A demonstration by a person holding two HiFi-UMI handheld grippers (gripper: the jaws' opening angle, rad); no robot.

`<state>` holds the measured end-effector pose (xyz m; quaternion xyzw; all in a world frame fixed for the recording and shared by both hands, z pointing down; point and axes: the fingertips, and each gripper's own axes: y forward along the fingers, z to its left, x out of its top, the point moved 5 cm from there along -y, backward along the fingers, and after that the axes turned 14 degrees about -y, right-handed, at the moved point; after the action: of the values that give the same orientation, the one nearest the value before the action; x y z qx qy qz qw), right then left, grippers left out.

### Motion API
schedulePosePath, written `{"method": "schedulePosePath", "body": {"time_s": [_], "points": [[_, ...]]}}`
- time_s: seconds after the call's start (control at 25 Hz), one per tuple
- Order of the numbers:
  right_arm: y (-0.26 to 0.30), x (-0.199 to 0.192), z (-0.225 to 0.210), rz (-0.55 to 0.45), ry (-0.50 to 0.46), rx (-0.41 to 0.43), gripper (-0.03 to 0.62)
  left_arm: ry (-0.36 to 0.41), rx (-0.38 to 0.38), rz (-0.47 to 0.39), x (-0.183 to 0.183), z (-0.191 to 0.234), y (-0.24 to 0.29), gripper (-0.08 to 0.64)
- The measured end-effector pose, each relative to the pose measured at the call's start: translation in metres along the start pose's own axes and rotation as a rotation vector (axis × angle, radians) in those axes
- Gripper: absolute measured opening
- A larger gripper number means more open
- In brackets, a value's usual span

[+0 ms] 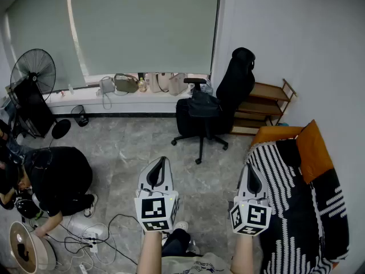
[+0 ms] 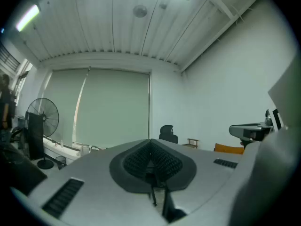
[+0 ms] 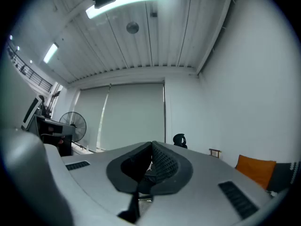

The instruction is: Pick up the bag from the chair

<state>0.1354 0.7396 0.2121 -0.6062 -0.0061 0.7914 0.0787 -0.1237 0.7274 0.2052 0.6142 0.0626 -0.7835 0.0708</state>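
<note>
Rolling is my main worry: the office chair (image 1: 235,81) at the far side has a wheeled base, so a clumsy tug could scoot it. The dark bag (image 1: 203,104) lies on its seat, well apart from both grippers. The left gripper (image 1: 161,165) and right gripper (image 1: 251,173) have their fingers clenched on nothing. Loose cables (image 1: 108,236) near left could snag a foot.

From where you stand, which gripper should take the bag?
Left, probably: the bag lies slightly nearer the left gripper than the right gripper, and the chair's backrest crowds its right side. Both are shut, empty.
</note>
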Motion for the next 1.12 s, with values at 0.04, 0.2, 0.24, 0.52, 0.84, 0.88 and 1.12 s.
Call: {"method": "schedulePosePath", "body": {"time_s": [0.04, 0.2, 0.24, 0.52, 0.84, 0.88, 1.12], "points": [[0.0, 0.0, -0.001, 0.0, -0.001, 0.0, 0.012, 0.0, 0.0, 0.0, 0.0, 0.0, 0.0, 0.014], [-0.001, 0.001, -0.001, -0.002, -0.004, -0.001, 0.013, -0.002, -0.002, 0.0, 0.0, 0.0, -0.001, 0.014], [-0.001, 0.001, 0.0, -0.002, -0.005, -0.001, 0.013, -0.002, -0.003, 0.001, 0.0, 0.0, -0.001, 0.014], [0.006, -0.001, -0.002, 0.007, -0.003, 0.004, 0.013, -0.003, 0.002, 0.01, -0.001, 0.0, 0.007, 0.014], [0.038, -0.013, -0.002, 0.028, 0.06, 0.012, 0.066, -0.026, 0.021, 0.031, -0.004, 0.017, 0.036, 0.026], [0.045, -0.015, 0.0, 0.03, 0.069, 0.03, 0.105, -0.035, 0.018, 0.028, -0.004, 0.02, 0.043, 0.09], [0.104, -0.017, 0.019, 0.036, 0.069, 0.078, 0.22, -0.044, 0.007, 0.018, 0.005, 0.053, 0.095, 0.259]]}}
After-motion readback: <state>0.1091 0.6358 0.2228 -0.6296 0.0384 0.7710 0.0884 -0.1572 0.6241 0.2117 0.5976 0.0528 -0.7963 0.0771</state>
